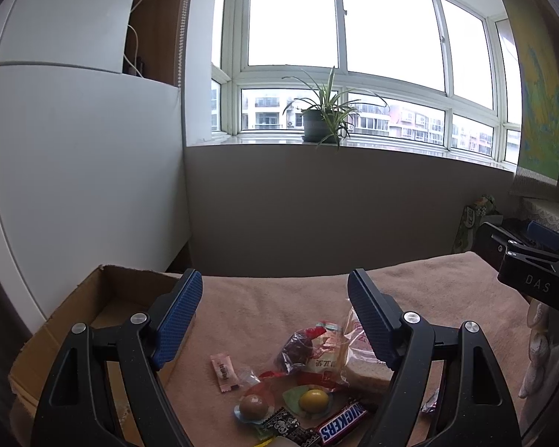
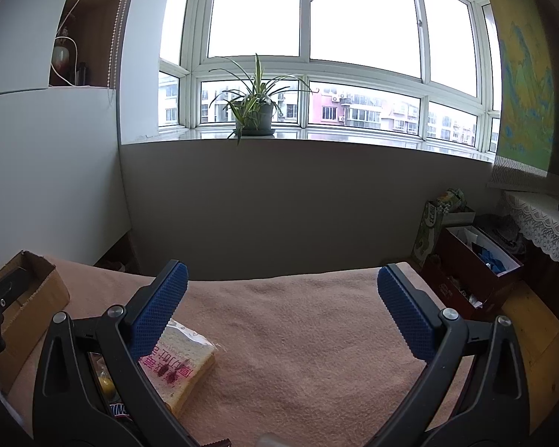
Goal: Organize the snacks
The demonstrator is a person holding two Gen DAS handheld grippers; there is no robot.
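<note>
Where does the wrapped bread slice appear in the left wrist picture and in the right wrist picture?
Left wrist view: the wrapped bread slice lies low and right of centre, partly behind the left claw's right finger, at the right edge of the snack pile.
Right wrist view: it lies at lower left, beside the right claw's left finger.
Shared landmark: the potted plant on the window sill.

Snickers (image 1: 342,424) half behind the right finger, bottom snacks cut by frame edge. Bread (image 2: 182,365) partly hidden by left finger in right view. Box (image 1: 74,335) interior mostly blocked.
</note>
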